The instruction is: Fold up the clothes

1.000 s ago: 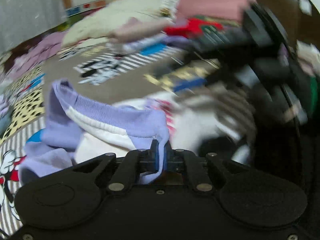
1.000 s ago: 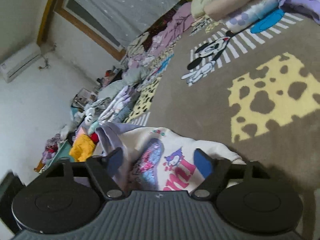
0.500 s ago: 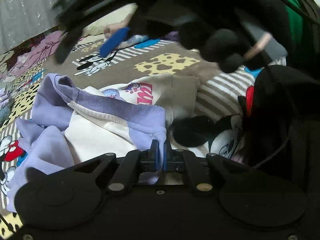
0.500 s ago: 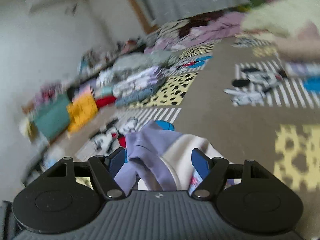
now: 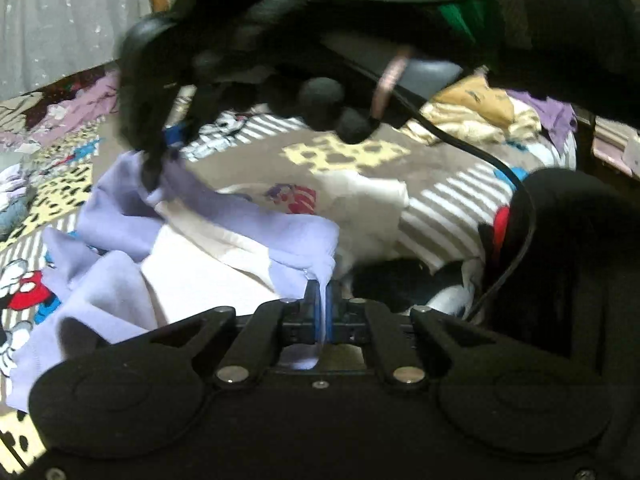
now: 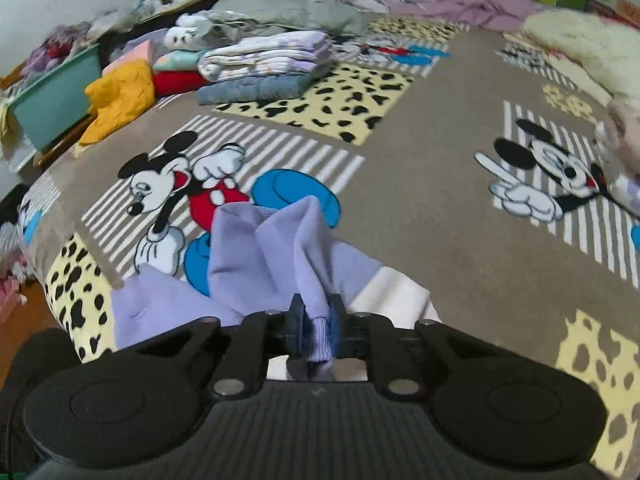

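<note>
A white sweatshirt [image 5: 208, 276] with lilac sleeves and trim and a pink print lies crumpled on the cartoon-mouse bedspread [image 6: 420, 184]. My left gripper [image 5: 322, 304] is shut on its lilac ribbed edge, and the cloth rises into the pads. In the right wrist view my right gripper [image 6: 318, 320] has its jaws closing, with a lilac ribbed cuff of the sweatshirt [image 6: 272, 248] pinched between the pads. From the left wrist view that right gripper [image 5: 160, 148] shows at the garment's far left, held by a black-gloved hand [image 5: 320, 100].
Folded stacks of clothes [image 6: 268, 60], a yellow garment [image 6: 120, 92] and a teal box [image 6: 52, 96] line the far left of the bed. A cream blanket [image 6: 580, 44] lies at the far right. A black cable [image 5: 516, 200] hangs near the right side.
My right gripper swung across from the printed front to the lilac sleeve, and its wide jaws closed on the cuff. My left gripper kept its grip and hardly moved.
</note>
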Available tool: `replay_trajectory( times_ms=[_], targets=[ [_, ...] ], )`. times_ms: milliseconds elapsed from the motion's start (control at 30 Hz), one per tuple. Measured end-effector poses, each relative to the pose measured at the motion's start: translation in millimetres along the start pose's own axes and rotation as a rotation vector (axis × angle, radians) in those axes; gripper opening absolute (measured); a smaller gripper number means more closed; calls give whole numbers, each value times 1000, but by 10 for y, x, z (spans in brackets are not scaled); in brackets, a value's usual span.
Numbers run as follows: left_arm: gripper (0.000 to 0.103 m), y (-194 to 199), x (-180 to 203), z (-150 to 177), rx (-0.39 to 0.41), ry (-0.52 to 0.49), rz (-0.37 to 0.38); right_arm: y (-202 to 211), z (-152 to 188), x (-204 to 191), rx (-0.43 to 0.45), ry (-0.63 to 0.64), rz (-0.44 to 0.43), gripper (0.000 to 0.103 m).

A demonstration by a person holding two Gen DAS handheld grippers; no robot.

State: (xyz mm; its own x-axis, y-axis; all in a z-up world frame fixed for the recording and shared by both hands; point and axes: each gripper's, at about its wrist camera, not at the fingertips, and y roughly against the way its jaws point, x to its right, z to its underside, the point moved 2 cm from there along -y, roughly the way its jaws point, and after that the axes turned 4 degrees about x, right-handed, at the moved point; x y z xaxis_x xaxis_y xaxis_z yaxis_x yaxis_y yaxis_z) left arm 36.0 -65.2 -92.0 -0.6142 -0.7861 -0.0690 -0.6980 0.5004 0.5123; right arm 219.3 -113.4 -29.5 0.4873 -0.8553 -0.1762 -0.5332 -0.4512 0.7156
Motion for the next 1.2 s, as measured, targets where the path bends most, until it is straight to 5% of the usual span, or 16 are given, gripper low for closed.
replay_trajectory(
  times_ms=[200, 433, 633, 933, 1200],
  targets=[
    [0, 188, -349, -163, 85, 85, -118, 581, -17, 600, 176, -265, -29, 11],
    [0, 487, -891, -715, 261, 246, -285, 1259, 156, 1289, 351, -647, -193, 11],
    [0, 792, -1237, -1311, 438, 422, -298, 1576, 130, 1337, 496, -842, -355, 11],
    [0, 1167, -1369, -2147, 582, 406, -248, 2280, -321, 1305, 679, -878, -449, 11],
    [0, 1613, -1273, -2527, 645, 336, -179, 2756, -454, 1275, 777, -833, -477, 11]
  ],
)
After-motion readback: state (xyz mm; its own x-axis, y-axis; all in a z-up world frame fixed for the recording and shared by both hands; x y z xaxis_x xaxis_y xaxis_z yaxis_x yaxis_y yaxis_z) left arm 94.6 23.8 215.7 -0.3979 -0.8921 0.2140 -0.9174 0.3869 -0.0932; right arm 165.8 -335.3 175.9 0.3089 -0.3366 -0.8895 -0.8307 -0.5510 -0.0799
